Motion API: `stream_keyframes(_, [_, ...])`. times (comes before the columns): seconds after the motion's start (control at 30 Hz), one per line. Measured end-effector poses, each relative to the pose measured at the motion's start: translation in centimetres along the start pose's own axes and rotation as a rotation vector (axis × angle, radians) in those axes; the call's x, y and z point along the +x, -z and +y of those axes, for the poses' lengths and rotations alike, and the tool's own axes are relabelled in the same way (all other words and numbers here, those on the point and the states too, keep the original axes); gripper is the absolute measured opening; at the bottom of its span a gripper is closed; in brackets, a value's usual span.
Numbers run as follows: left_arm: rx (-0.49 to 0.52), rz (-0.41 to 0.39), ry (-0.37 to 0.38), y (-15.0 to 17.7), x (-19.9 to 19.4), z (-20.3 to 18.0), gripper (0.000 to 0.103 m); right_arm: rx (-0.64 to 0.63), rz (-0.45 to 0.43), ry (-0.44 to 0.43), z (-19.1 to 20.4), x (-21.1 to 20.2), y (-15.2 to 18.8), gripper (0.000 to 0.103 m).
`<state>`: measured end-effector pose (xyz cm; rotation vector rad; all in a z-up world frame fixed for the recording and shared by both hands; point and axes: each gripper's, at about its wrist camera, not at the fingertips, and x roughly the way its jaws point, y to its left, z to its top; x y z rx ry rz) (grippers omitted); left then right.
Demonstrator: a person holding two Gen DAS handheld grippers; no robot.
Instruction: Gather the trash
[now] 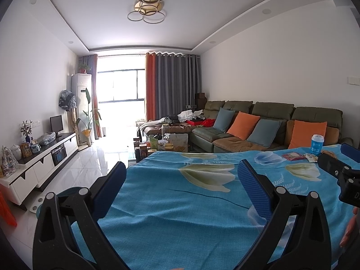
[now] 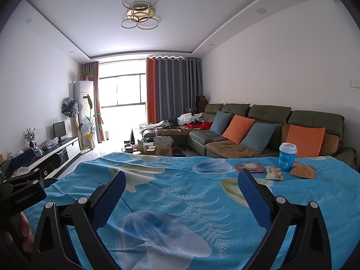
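Both tools, left tool (image 1: pixel 181 168) and right tool (image 2: pixel 181 177), are spread wide and hold nothing. Ahead-right of the right tool, a blue cup (image 2: pixel 287 156) stands beside three wrappers (image 2: pixel 274 172) on the flowered tabletop (image 2: pixel 171 193).

1. We hold our left gripper (image 1: pixel 182 168) level, its blue fingers spread wide with nothing between them.
2. Our right gripper (image 2: pixel 182 177) matches, jaws wide and unloaded.

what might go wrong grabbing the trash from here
1. The paper cup stands upright right beside the wrappers; reaching for the orange wrapper may knock it over.
2. The red wrapper lies flat on the loose blue cloth, so the open right gripper may pinch fabric too.
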<state>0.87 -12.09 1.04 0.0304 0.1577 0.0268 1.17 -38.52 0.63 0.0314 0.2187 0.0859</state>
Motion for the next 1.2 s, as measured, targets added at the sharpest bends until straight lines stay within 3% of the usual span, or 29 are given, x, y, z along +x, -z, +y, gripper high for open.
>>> stream_keyframes(0.9, [-0.001,0.018,0.031,0.1,0.1,-0.3,0.097,0.015,0.016,-0.007,0.1,0.0,0.5,0.096])
stream_keyframes(1.0, [0.001,0.094,0.035,0.2,1.4,-0.3,0.097,0.02,0.031,-0.007,-0.2,0.0,0.6,0.096])
stream_keyframes(1.2, [-0.018,0.37,0.067,0.7,7.9,1.4,0.097,0.044,0.11,0.018,-2.4,0.8,0.3,0.096])
